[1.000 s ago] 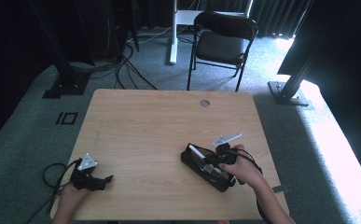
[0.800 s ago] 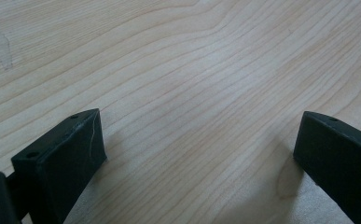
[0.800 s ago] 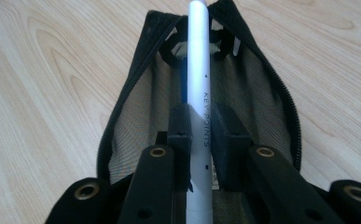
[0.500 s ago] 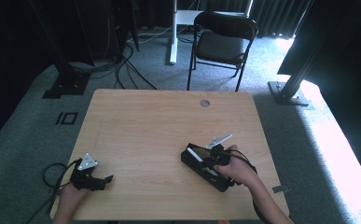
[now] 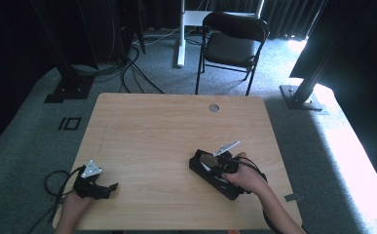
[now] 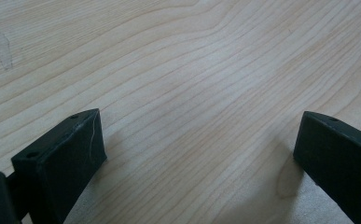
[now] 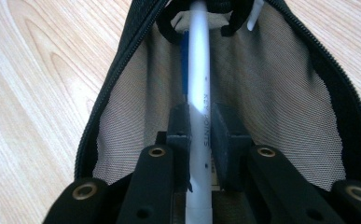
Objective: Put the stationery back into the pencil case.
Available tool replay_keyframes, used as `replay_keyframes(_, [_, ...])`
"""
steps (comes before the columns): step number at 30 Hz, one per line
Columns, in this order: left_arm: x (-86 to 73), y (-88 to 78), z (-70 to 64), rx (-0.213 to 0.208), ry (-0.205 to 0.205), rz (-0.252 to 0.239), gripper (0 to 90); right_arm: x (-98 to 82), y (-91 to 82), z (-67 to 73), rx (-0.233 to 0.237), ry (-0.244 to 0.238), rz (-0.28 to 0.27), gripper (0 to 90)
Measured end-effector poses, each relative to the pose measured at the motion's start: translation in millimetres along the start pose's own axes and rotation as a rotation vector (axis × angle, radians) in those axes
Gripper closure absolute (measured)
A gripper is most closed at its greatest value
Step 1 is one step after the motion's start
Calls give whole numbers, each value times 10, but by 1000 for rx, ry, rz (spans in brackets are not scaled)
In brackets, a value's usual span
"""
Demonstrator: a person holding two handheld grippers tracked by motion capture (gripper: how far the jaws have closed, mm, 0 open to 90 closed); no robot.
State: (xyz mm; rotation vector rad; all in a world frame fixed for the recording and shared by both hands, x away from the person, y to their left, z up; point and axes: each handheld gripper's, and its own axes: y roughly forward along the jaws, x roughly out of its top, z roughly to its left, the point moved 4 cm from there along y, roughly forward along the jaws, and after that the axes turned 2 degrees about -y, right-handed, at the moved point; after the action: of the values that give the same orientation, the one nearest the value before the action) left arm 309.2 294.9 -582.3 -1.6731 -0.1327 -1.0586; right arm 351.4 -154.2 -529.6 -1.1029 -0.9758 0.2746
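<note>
A black pencil case [image 5: 206, 171] lies open on the right half of the wooden table [image 5: 166, 131]. My right gripper [image 5: 223, 165] reaches into it, held by a hand. In the right gripper view my right gripper [image 7: 200, 123] is shut on a white pen [image 7: 200, 70] that points along the case's mesh lining [image 7: 281, 93]. The pen's far end passes under a black elastic loop, and a blue strip [image 7: 184, 60] lies beside it. My left gripper [image 5: 109, 187] rests near the table's front left corner. Its jaws [image 6: 197, 154] stand wide open over bare wood.
A round cable hole [image 5: 214, 107] sits near the table's far edge. A black folding chair [image 5: 232, 46] stands behind the table. Cables and stand bases [image 5: 66, 90] lie on the grey carpet at the left, and another base [image 5: 300, 95] at the right.
My right gripper has edged a little to the left over the pencil case with the pen in it. The left gripper has stayed where it was.
</note>
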Motion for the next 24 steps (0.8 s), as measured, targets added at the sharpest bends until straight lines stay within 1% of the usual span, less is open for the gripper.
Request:
replay_keyframes(1, [0,0,0,0,0,0,22,-2,-2,1,0,-3,3,775])
replay_keyframes(4, [0,0,0,0,0,0,22,12,-34,12,6,7,-13,757])
replay_keyframes(8, [0,0,0,0,0,0,22,44,-112,9,16,19,-61,728])
replay_keyframes(10, [0,0,0,0,0,0,22,57,-158,2,14,15,-81,713])
replay_keyframes(12, [0,0,0,0,0,0,22,75,-212,-11,7,11,-111,707])
replay_keyframes(16, [0,0,0,0,0,0,22,118,-332,-24,13,15,-177,644])
replay_keyframes(17, [0,0,0,0,0,0,22,135,-361,-33,10,13,-200,624])
replay_keyframes(18, [0,0,0,0,0,0,22,149,-389,-45,6,13,-218,622])
replay_keyframes(19, [0,0,0,0,0,0,22,160,-413,-62,2,8,-224,610])
replay_keyframes(21, [0,0,0,0,0,0,22,192,-456,-99,-12,16,-257,575])
replay_keyframes(23, [0,0,0,0,0,1,22,221,-488,-144,-21,27,-289,512])
replay_keyframes(24, [0,0,1,0,0,1,22,236,-500,-166,-25,35,-307,509])
